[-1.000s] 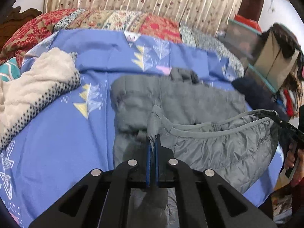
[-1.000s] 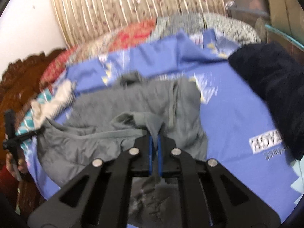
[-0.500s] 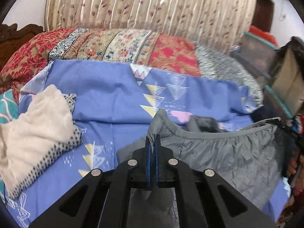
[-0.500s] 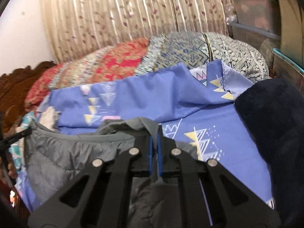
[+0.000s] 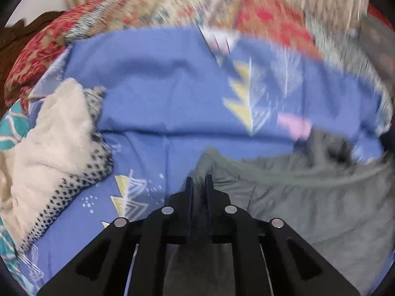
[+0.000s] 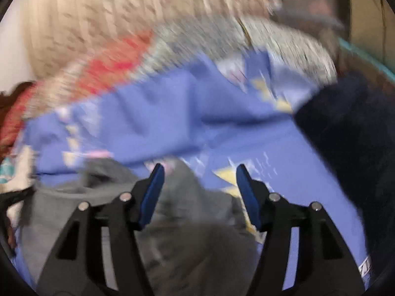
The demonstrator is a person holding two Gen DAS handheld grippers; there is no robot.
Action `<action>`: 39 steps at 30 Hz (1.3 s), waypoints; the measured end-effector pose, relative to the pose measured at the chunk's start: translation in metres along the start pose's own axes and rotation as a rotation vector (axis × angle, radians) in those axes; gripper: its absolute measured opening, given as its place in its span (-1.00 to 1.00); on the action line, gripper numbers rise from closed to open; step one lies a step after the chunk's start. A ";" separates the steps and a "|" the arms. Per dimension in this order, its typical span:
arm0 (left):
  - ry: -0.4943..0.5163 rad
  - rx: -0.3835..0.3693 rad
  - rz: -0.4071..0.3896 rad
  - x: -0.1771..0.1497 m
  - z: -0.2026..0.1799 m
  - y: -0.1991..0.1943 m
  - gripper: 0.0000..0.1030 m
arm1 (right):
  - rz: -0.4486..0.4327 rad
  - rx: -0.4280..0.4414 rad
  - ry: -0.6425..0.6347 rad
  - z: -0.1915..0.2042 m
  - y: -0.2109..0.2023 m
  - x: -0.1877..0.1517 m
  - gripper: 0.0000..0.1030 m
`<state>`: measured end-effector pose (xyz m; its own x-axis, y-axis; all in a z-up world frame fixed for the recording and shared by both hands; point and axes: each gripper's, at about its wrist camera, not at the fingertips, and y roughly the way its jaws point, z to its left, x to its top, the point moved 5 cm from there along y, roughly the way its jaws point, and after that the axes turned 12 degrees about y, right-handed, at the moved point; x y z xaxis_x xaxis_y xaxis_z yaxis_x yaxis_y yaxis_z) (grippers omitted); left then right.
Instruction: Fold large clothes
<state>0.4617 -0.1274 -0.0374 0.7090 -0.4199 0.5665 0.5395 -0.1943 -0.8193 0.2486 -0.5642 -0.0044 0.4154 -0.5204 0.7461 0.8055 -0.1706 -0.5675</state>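
Observation:
A grey puffer jacket (image 5: 308, 197) lies folded over on the blue patterned bedsheet (image 5: 160, 93). It also shows in the right wrist view (image 6: 187, 217). My left gripper (image 5: 198, 181) has its fingers slightly apart, with the jacket's corner fold just beyond and between them; both views are blurred. My right gripper (image 6: 200, 175) is wide open, its blue pads either side of the jacket's edge and not touching it.
A cream knit garment with dark dotted trim (image 5: 54, 148) lies at the left. A dark navy fleece (image 6: 350, 153) lies at the right. Patterned pillows (image 5: 266, 17) and a curtain are at the back.
Both grippers carried the jacket's lower edge up and forward over its top, then lowered it. The right gripper opened wide and let go. The left gripper's fingers parted a little.

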 end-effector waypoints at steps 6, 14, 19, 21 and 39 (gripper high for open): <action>-0.064 0.025 -0.220 -0.015 0.011 -0.083 -0.32 | 0.204 0.245 -0.364 0.106 -0.018 -0.089 0.18; 0.174 -0.115 -0.186 -0.081 -0.079 -0.088 -0.32 | 0.373 0.070 -0.301 0.106 0.105 -0.113 0.14; 0.270 -0.088 -0.029 -0.100 -0.110 -0.011 -0.32 | 0.405 0.049 -0.242 0.095 0.135 -0.116 0.15; 0.222 -0.178 0.007 -0.097 -0.103 0.018 -0.32 | 0.416 0.051 -0.209 0.088 0.139 -0.116 0.15; 0.011 -0.257 -0.016 -0.080 -0.028 -0.049 0.53 | 0.148 0.116 0.150 -0.044 -0.036 -0.057 0.88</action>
<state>0.3659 -0.1088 -0.0455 0.6956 -0.4248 0.5794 0.4162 -0.4191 -0.8069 0.1769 -0.5655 -0.0421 0.4717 -0.6528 0.5927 0.7875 0.0096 -0.6162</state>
